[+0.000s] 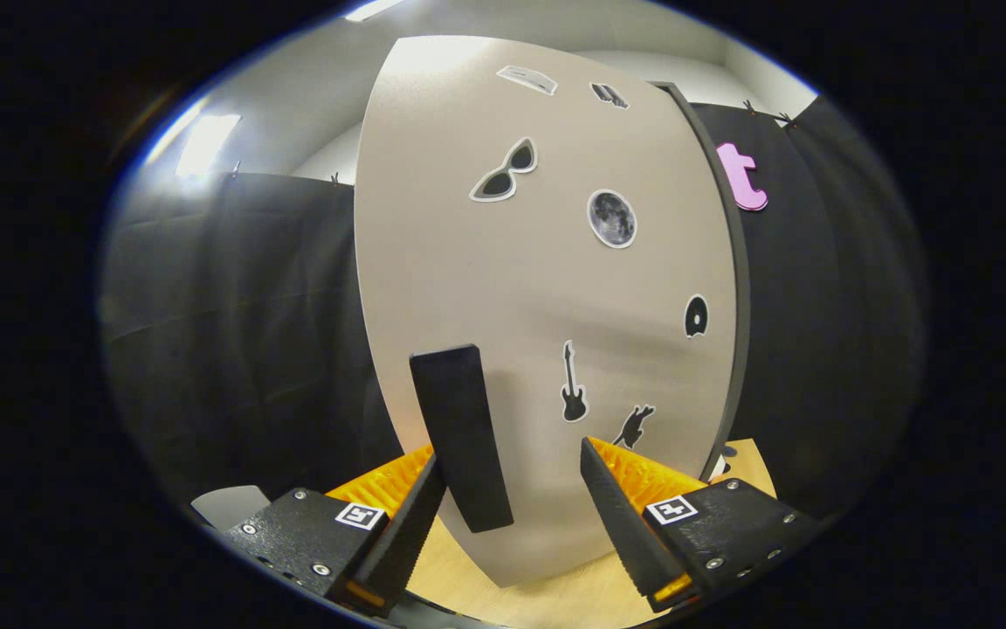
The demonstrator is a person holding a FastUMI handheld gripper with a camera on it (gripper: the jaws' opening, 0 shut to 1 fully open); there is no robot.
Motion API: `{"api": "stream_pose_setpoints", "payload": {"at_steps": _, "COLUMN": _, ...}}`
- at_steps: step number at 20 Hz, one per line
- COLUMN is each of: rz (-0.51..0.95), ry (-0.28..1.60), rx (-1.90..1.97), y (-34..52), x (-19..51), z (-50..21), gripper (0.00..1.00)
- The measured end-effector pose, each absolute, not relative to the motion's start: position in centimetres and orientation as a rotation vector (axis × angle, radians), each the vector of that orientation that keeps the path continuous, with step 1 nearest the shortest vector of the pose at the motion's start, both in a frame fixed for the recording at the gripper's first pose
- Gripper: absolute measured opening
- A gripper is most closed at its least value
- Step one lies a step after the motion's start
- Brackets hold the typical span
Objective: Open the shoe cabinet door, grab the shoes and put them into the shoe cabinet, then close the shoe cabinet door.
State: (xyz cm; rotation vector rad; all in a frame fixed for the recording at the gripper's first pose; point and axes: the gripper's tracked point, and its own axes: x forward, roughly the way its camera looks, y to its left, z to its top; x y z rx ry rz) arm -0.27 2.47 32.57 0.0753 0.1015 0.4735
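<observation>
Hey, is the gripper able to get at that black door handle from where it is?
Probably yes: the gripper is open, and the black handle on the cabinet door sits between its fingers, nearer one, nothing blocking.

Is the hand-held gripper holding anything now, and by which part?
Nothing is held. The hand-held gripper is open; the door handle stands between its fingers, beside the left one.

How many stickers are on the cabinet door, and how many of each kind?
On the beige shoe cabinet door, beyond the open gripper:
Black sunglasses sticker: 1
Grey round moon sticker: 1
Black guitar stickers: 2
Black round disc sticker: 1
Small stickers near the top, too blurred to name: 2
Total: 7
</observation>
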Motion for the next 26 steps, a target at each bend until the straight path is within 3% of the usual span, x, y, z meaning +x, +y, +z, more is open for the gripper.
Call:
{"api": "stream_pose_setpoints", "payload": {"at_steps": 7, "rz": 0.511, "ry": 0.083, "rx": -0.017, "y": 7.5, "x": 2.4, "z": 33.4, "gripper": 0.95}}
{"api": "stream_pose_setpoints", "payload": {"at_steps": 26, "rz": 0.436, "ry": 0.079, "rx": -0.145, "y": 12.0, "x": 10.1, "z": 33.5, "gripper": 0.98}}
